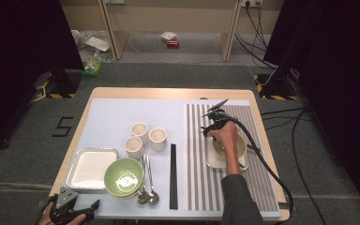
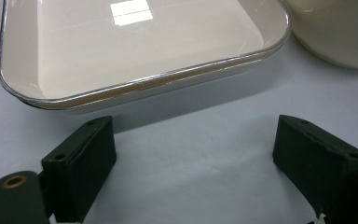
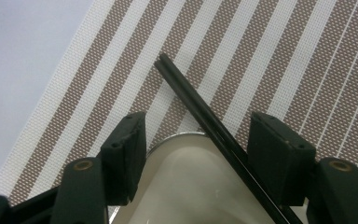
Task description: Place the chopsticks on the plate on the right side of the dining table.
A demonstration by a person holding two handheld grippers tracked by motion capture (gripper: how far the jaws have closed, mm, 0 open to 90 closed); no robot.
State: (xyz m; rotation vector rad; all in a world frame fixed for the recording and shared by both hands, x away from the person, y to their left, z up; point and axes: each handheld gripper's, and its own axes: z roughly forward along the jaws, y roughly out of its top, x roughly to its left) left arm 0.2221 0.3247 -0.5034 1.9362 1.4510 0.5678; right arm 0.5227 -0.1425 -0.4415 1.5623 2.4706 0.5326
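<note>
- The left hand-held gripper (image 1: 82, 208) is resting at the desk's (image 1: 122, 96) near left corner, jaws spread with nothing between them, facing the near rim of the empty metal tray (image 2: 135, 88).
- Just beyond it, the green bowl (image 1: 123, 176), two spoons (image 1: 148, 180) and a pair of black chopsticks (image 1: 173, 176) are lying along the near edge, with three pale cups (image 1: 146, 136) grouped behind them toward the middle.
- Toward the right edge, on the striped mat (image 1: 262, 178), the right hand-held gripper (image 3: 198, 154) is hovering over a small cream dish (image 3: 186, 186) — jaws spread, straddling a second pair of chopsticks (image 3: 191, 100) whose far tips are lying on the mat, without pinching them.
- Judging by this, the place setting is being laid out and these chopsticks are the step in hand — whether being set down or picked up, I cannot tell.
- The next move calls for either closing squarely on both sticks or lifting clear without nudging them off the dish.
</note>
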